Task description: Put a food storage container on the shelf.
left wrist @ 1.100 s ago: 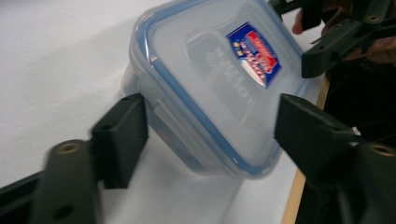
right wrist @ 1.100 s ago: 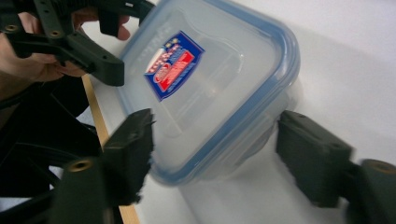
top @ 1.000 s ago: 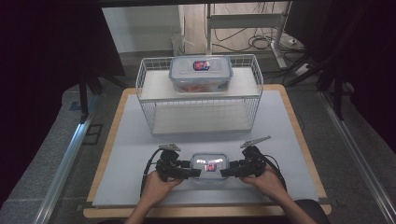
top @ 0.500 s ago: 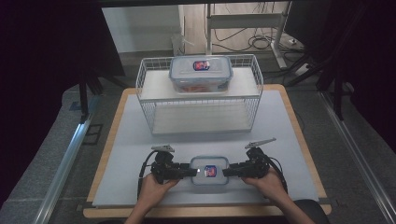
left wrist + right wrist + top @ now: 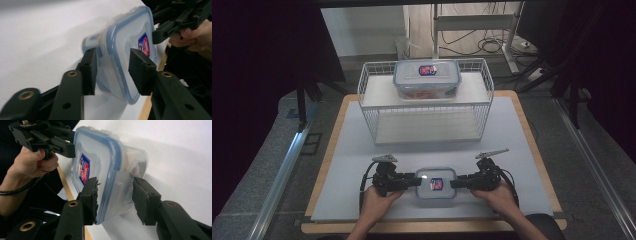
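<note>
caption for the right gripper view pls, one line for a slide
Right gripper straddling one end of a small lidded container while the left gripper meets its far end.

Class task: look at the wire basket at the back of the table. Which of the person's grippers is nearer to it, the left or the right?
Neither clearly. The left gripper and right gripper sit level near the table's front edge, one at each end of the small container, both well short of the wire basket.

Grey floor (image 5: 267,165), dark curtains (image 5: 262,45) both sides, cables (image 5: 492,45) behind wood-edged table (image 5: 337,125).
</note>
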The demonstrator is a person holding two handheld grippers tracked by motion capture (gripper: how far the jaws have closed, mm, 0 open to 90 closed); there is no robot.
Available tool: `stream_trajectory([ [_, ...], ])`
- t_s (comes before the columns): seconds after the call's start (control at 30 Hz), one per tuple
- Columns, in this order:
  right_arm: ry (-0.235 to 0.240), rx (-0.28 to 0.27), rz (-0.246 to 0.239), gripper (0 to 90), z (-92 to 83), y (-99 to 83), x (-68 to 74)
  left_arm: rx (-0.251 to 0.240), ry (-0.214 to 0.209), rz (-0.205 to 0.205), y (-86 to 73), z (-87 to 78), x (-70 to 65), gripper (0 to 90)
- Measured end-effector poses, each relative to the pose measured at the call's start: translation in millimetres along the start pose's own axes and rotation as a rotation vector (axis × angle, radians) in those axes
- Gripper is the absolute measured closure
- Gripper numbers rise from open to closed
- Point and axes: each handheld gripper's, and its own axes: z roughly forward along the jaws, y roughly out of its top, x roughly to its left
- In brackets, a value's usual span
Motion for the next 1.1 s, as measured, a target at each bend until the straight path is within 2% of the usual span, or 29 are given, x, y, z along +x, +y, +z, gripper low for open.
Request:
stream_trajectory([
  [0.1, 0.003, -0.002, -0.004, 55.9, -0.2, -0.5, -0.1, 0.042, -0.037, -0.035, -3.3, 4.7, 4.5, 50.9],
  [0.17, -0.004, -0.001, -0.02, 55.8, -0.4, 0.4, 2.3, 0.064, -0.037, -0.047, -6.0, 10.6, 4.2, 41.0],
  [0.2, -0.007, 0.002, -0.022, 55.4, -0.4, 0.6, 2.9, 0.065, -0.039, -0.047, -6.3, 9.8, 3.8, 39.7],
  [0.27, -0.01, 0.008, -0.018, 54.6, -0.1, -0.6, 1.3, 0.043, -0.048, -0.038, -5.9, 4.2, 3.8, 49.4],
  [0.3, 0.003, 0.006, -0.007, 55.8, 0.1, -1.9, -1.1, 0.054, -0.055, -0.042, -5.8, 2.9, 4.4, 52.4],
  [0.33, 0.014, 0.002, 0.0, 55.9, -0.2, -2.4, -1.7, 0.051, -0.061, -0.051, -6.7, 2.7, 5.1, 53.2],
  [0.47, 0.003, 0.007, -0.014, 55.5, 0.2, -1.5, 0.1, 0.042, -0.08, -0.074, -7.4, 1.9, 8.5, 55.3],
  [0.57, 0.005, 0.002, -0.002, 55.7, 0.3, -1.8, -0.6, 0.04, -0.086, -0.097, -7.0, 2.0, 9.7, 55.7],
  [0.7, 0.006, -0.005, 0.019, 55.8, 0.1, -1.9, -1.2, 0.031, -0.084, -0.101, -4.3, 1.2, 10.6, 56.2],
  [0.8, -0.006, -0.021, 0.016, 55.4, -1.0, 0.4, -0.4, 0.014, -0.072, -0.085, 2.4, -0.4, 7.9, 56.6],
  [0.93, 0.0, -0.054, 0.015, 55.5, -7.8, 7.4, 1.6, -0.023, -0.075, -0.067, 11.9, -5.1, 4.1, 57.5],
  [1.1, -0.004, -0.088, -0.01, 55.6, -15.0, 17.2, 7.3, -0.045, -0.07, -0.047, 21.5, -10.9, 0.1, 57.5],
])
